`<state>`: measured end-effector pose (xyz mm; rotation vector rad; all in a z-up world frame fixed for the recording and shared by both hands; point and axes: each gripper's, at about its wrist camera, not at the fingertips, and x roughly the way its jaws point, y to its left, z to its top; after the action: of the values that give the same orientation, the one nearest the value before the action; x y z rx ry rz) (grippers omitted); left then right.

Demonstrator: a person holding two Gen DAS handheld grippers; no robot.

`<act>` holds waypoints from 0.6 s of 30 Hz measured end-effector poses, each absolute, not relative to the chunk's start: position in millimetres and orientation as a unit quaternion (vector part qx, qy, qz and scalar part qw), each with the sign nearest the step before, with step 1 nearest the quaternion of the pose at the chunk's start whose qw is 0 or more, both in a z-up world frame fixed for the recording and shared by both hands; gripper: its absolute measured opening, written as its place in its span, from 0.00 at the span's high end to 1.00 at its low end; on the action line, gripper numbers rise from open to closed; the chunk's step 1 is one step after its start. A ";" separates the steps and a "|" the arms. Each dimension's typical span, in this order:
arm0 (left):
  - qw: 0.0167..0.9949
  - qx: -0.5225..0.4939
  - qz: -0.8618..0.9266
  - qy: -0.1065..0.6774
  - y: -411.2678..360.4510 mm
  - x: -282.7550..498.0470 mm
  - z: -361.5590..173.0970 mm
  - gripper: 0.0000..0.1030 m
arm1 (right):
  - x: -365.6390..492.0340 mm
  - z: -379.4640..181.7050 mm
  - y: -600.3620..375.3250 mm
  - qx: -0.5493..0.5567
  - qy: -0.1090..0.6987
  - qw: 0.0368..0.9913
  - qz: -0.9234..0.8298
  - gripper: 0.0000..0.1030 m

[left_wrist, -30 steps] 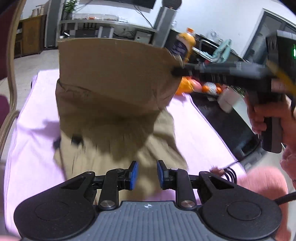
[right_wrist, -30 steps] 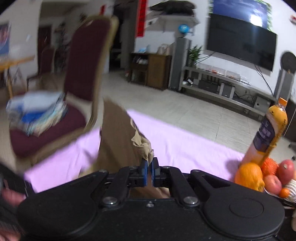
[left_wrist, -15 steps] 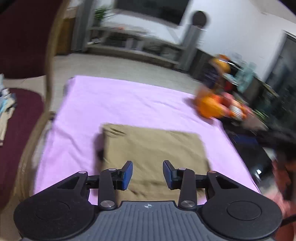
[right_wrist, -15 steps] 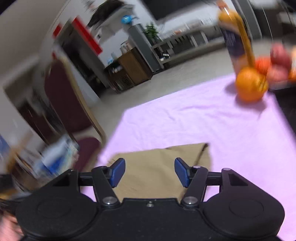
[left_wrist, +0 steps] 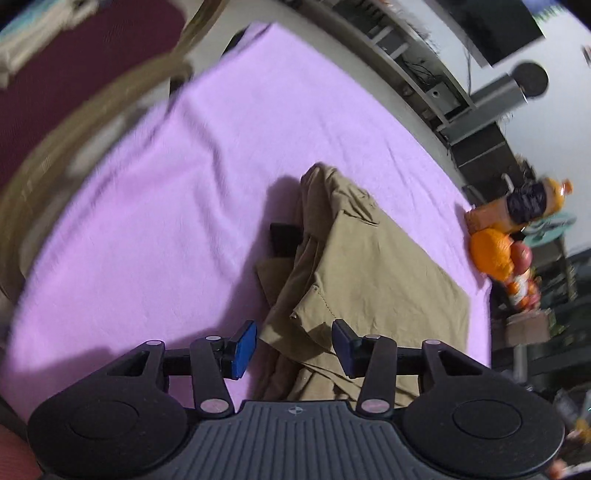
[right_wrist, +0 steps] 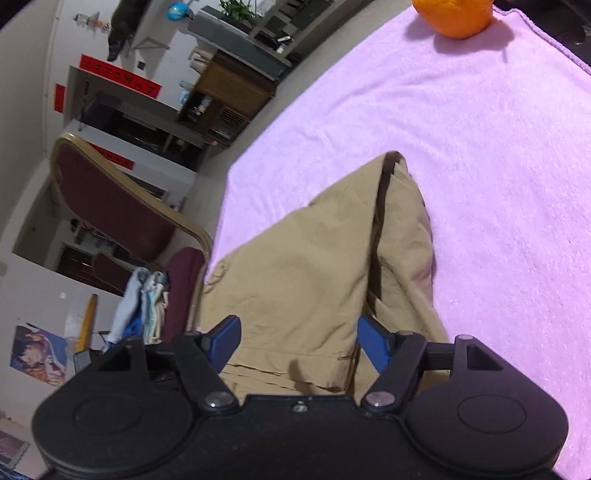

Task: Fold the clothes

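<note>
A tan garment [left_wrist: 373,266] lies folded on the pink-covered table [left_wrist: 184,192]. Its layered edges face my left gripper [left_wrist: 293,349], which is open and empty, with the near corner of the cloth between its blue pads. In the right wrist view the same tan garment [right_wrist: 306,273] lies under my right gripper [right_wrist: 299,343], which is open wide and empty just above the cloth's near edge. A small dark object [left_wrist: 284,240] lies at the garment's left side.
Oranges, other fruit and an orange drink bottle [left_wrist: 517,210] stand at the table's far right edge. One orange [right_wrist: 454,16] shows in the right wrist view. A maroon chair [right_wrist: 122,206] with a pile of clothes [right_wrist: 144,302] stands beside the table.
Both grippers opened and let go of the garment. It was held up a second ago and now lies folded flat on the table. Both grippers have dropped low over it.
</note>
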<state>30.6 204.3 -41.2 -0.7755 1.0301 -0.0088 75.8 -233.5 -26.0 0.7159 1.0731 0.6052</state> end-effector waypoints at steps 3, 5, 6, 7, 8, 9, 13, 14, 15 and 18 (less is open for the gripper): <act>0.794 -0.360 0.008 0.490 204.0 35.4 -45.0 0.56 | 77.5 -27.6 -229.5 0.321 0.497 0.758 0.274 0.33; 0.792 -0.369 0.009 0.486 206.1 38.0 -45.5 0.56 | 77.6 -28.1 -228.0 0.317 0.498 0.759 0.275 0.33; 0.792 -0.374 0.008 0.483 207.1 39.1 -45.5 0.56 | 77.0 -28.4 -227.7 0.315 0.498 0.760 0.274 0.33; 0.790 -0.380 0.006 0.482 207.4 40.8 -46.4 0.56 | 76.6 -28.9 -227.9 0.314 0.498 0.760 0.274 0.33; 0.786 -0.385 0.004 0.483 207.1 43.0 -48.2 0.56 | 76.5 -29.7 -228.5 0.315 0.499 0.760 0.272 0.32; 0.781 -0.393 -0.001 0.485 207.7 45.5 -50.3 0.57 | 77.2 -30.7 -229.1 0.316 0.499 0.760 0.270 0.32; 0.777 -0.416 -0.015 0.473 205.1 42.4 -49.4 0.71 | 77.3 -32.9 -234.8 0.320 0.496 0.764 0.261 0.32; 0.783 -0.413 -0.017 0.465 203.9 40.2 -45.8 0.74 | 76.9 -33.4 -236.5 0.321 0.495 0.765 0.259 0.31; 0.789 -0.410 -0.019 0.458 202.6 37.9 -41.8 0.78 | 76.3 -34.1 -238.1 0.322 0.495 0.765 0.258 0.31; 0.812 -0.396 -0.036 0.426 197.3 28.2 -26.0 0.89 | 73.3 -35.7 -243.3 0.330 0.493 0.763 0.257 0.31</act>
<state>28.2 197.3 -26.0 -0.8456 0.9101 -0.0779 73.3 -243.3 -35.7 0.7183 1.0714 0.5588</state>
